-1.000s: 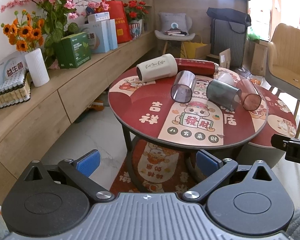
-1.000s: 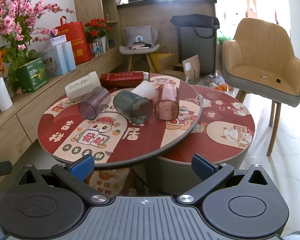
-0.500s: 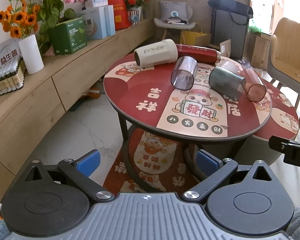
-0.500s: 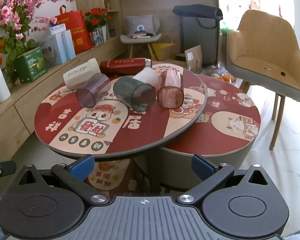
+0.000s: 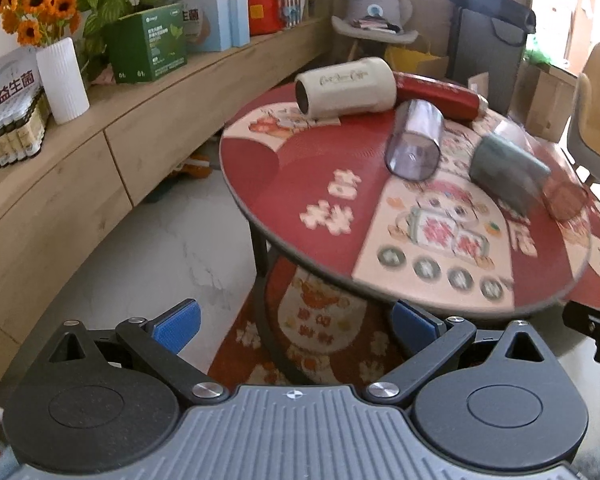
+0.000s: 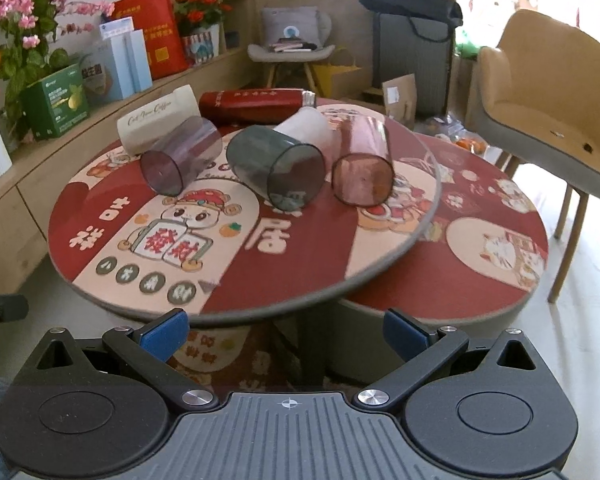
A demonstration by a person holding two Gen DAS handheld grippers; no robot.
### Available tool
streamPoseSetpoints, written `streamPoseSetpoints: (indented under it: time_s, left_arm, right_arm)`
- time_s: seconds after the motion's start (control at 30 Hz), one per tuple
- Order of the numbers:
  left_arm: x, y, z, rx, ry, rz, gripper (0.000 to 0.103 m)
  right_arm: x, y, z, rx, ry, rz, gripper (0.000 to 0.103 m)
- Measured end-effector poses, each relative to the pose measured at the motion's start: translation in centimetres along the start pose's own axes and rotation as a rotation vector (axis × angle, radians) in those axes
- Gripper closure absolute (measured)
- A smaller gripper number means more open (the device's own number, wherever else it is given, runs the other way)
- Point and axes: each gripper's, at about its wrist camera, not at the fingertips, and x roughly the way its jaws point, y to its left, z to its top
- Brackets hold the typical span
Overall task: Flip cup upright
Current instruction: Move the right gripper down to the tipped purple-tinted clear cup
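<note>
Both the left tool (image 5: 294, 322) and right tool (image 6: 286, 330) gape wide and empty, well short of the toppled purple cup (image 6: 180, 160).

A home sitting room — a padded armchair (image 6: 548, 120), round low tables (image 6: 236, 240) with festive prints, a wooden sideboard (image 5: 100, 128) carrying flowers (image 5: 32, 4) and gift boxes (image 5: 152, 42).

A round red table (image 6: 112, 240) with festive cartoon prints stands ahead of the right gripper. Lying on their sides on it are a purple cup (image 6: 182, 156) to the left, a dark green cup (image 6: 276, 168) ahead, a pink cup (image 6: 363, 168) to the right, and behind them a cream tumbler (image 6: 152, 122), a red bottle (image 6: 252, 105) and a white cup (image 6: 308, 126).
</note>
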Motion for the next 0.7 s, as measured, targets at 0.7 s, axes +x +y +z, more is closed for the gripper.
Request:
streamPoseSetpoints:
  time_s: [0.7]
  left_arm:
    - [8.4, 7.5, 5.2, -0.125, -0.007, 0.054, 0.0]
  right_arm:
    - [8.7, 9.9, 9.5, -0.105, -0.08, 0.125, 0.001]
